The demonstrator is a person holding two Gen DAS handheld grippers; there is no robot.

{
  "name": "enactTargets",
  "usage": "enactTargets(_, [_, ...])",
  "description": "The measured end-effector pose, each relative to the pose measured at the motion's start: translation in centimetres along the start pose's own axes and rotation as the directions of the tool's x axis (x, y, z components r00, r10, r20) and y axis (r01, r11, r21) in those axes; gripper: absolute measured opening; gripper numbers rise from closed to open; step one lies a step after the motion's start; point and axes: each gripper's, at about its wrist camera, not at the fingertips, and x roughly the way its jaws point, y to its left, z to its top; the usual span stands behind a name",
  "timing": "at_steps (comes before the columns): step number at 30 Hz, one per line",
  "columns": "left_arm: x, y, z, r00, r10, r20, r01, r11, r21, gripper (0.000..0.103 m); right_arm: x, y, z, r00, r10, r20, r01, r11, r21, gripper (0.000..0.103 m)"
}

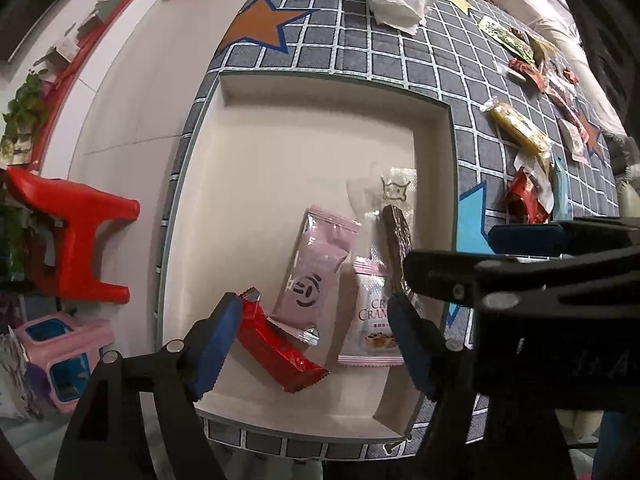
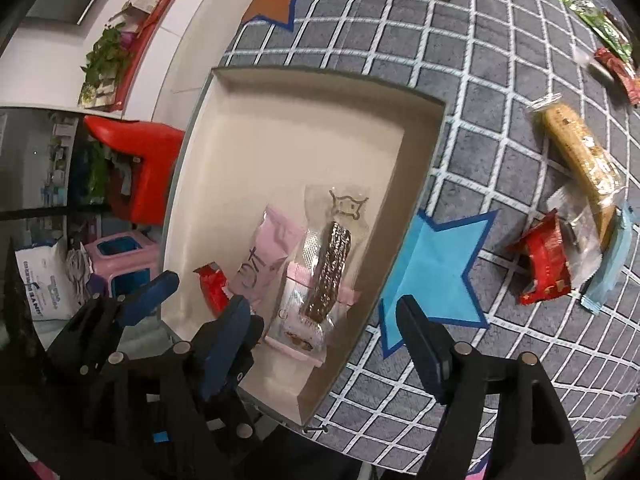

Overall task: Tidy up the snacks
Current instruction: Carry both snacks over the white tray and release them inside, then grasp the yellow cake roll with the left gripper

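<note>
Your left gripper [image 1: 308,340] hangs over the white tray [image 1: 332,80], jaws spread and empty, as are the right gripper's [image 2: 320,340], since four snacks already lie gathered inside.

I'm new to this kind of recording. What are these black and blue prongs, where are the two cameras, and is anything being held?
No robot here: a person holds a two-finger claw in each hand, with a fisheye camera on each looking along its fingers. One picture comes from the left claw, the other from the right claw. Both claws are open and hold nothing.

Below them a shallow box sits on a checked cloth. Inside lie a red snack pack, a pink packet, a white cranberry packet and a clear-wrapped brown bar. More snacks, including a yellow bar, lie loose on the cloth.
</note>
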Motion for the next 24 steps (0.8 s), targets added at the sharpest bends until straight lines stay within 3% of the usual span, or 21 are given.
enactTargets(1, [0.0, -0.2, 0.0, 1.0, 0.0, -0.002, 0.0, 1.0, 0.004, 0.079, -0.1, -0.3, -0.1, 1.0, -0.003, 0.0, 0.003, 1.0, 0.008, 0.077])
enactTargets(3, [0.0, -0.6, 0.2, 1.0, 0.009, -0.007, -0.009, 1.0, 0.013, 0.079, -0.5, -1.0, -0.2, 1.0, -0.005, 0.004, 0.005, 1.0, 0.026, 0.102])
enactTargets(4, [-0.1, -0.9, 0.3, 1.0, 0.009, -0.006, -0.009, 1.0, 0.018, 0.079, -0.7, -1.4, -0.3, 1.0, -0.004, 0.013, 0.004, 0.999, 0.033, 0.103])
enactTargets(8, [-0.4, -2.2, 0.7, 1.0, 0.004, -0.006, -0.004, 0.999, 0.039, 0.079, -1.0, -3.5, -1.2, 0.999, -0.032, 0.007, 0.032, 0.997, 0.066, 0.103])
enactTargets(14, [-1.3, -5.7, 2.1, 1.0, -0.027, 0.007, 0.026, 0.993, 0.112, 0.079, -1.6, -9.5, -3.4, 0.999, -0.046, -0.01, 0.047, 0.978, 0.205, 0.103])
enactTargets(19, [-1.6, -10.1, 3.5, 0.997, -0.071, -0.006, 0.071, 0.979, 0.191, 0.079, -2.8, -15.2, -5.9, 0.998, -0.058, 0.002, 0.054, 0.935, 0.35, 0.103])
enactTargets(24, [-1.3, -14.5, 5.8, 0.989, -0.145, -0.034, 0.149, 0.968, 0.201, 0.079, -4.4, -20.0, -8.2, 0.997, -0.074, 0.014, 0.06, 0.892, 0.449, 0.103])
